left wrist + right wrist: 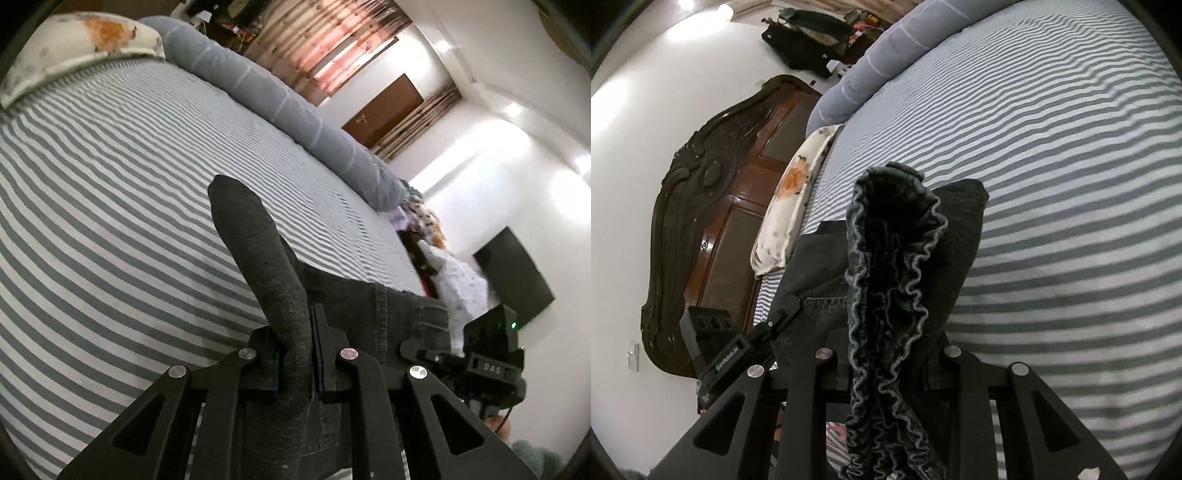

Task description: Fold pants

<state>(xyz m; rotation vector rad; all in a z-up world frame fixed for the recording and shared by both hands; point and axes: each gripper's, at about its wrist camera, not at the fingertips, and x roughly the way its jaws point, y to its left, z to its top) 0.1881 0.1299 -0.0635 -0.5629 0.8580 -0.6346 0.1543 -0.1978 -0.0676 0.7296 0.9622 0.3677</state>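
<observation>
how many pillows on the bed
2: a floral pillow at the head of the striped bed, and a long grey bolster along the far edge beside it. More may be hidden outside both views.

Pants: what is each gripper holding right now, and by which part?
Both hold the dark pants. The left gripper pinches a plain folded edge; the right gripper clamps the ruffled elastic waistband.

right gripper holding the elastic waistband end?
Yes: the right gripper is closed on the ruffled elastic waistband of the dark pants.
</observation>
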